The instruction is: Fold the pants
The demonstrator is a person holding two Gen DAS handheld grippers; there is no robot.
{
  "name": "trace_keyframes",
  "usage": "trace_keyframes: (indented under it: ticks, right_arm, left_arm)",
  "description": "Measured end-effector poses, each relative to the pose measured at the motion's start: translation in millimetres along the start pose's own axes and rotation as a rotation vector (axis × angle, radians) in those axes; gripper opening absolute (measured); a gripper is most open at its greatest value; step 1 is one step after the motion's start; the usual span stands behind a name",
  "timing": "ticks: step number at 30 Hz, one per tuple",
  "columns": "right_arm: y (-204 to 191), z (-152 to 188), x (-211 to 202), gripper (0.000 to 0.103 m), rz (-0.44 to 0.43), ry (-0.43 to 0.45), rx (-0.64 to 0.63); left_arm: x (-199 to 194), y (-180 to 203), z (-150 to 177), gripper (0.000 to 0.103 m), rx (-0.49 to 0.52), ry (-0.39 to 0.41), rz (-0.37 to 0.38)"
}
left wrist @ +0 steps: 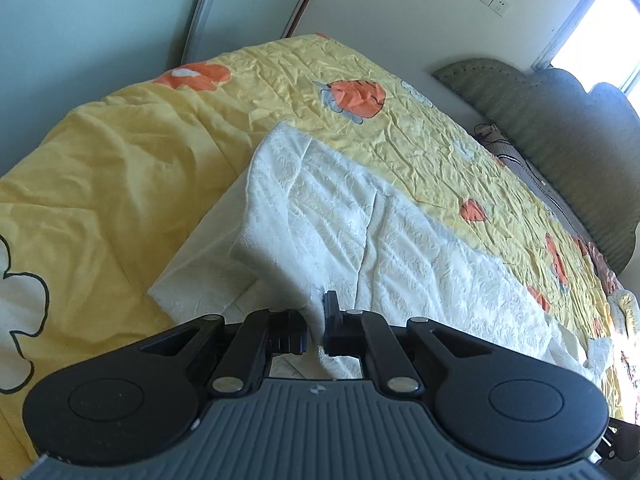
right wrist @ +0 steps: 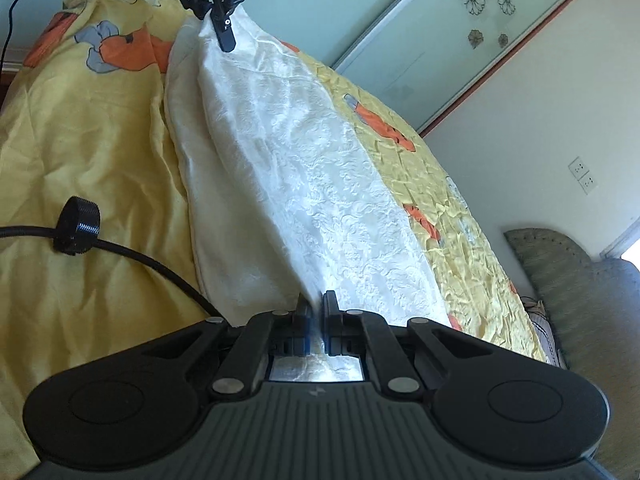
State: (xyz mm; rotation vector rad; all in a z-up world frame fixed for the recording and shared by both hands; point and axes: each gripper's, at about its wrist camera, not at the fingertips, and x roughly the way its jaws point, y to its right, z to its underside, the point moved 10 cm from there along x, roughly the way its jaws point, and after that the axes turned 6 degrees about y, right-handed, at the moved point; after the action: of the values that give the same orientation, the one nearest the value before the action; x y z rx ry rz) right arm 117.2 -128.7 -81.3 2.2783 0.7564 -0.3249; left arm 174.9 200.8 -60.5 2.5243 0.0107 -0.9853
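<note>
- my left gripper (left wrist: 316, 326) is clamped on a pinch of the white pants (left wrist: 344, 216) — the cloth rises between its closed fingers and runs away from it across the bed (left wrist: 100, 152).
- my right gripper (right wrist: 317, 322) is closed on the other end of the same pants; from its view the fabric stretches up and away as one long band to where the left gripper bites it.
- so the long axis of the pants runs from one gripper to the other, each end lifted, the middle resting on the yellow quilt.
- i judge the next fold turns on that line — one held end carried along it toward the other, both grips kept tight.
- a black cable (right wrist: 132, 254) lies on the quilt just beside the pants' edge.
</note>
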Motion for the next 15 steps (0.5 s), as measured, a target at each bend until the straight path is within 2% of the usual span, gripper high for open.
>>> trace_keyframes:
  ticks: [3, 6, 8, 12, 13, 14, 15]
  right_arm:
    - [8, -3, -1, 0.005, -0.017, 0.001, 0.070]
    - [-4, 7, 4, 0.005, -0.035, -0.018, 0.075]
    - [-14, 5, -3, 0.005, -0.024, -0.018, 0.048]
    - [-18, 6, -13, 0.006, -0.048, 0.006, 0.134]
    - [-19, 10, -10, 0.006, -0.059, -0.006, 0.155]
    - [-21, 13, -7, 0.006, -0.062, -0.010, 0.161]
    - [-22, 13, -7, 0.006, -0.053, -0.006, 0.160]
  left_arm:
    - [0, 1, 5, 0.007, 0.037, 0.000, -0.016]
    - [11, -9, 17, 0.008, -0.014, -0.040, -0.043]
    - [8, -9, 15, 0.008, -0.011, -0.020, -0.047]
    - [6, -5, 15, 0.008, 0.033, -0.010, -0.079]
    - [8, -5, 16, 0.011, 0.042, -0.018, -0.090]
    - [8, -4, 17, 0.021, 0.048, -0.024, -0.104]
    - [7, -3, 17, 0.026, 0.053, -0.026, -0.109]
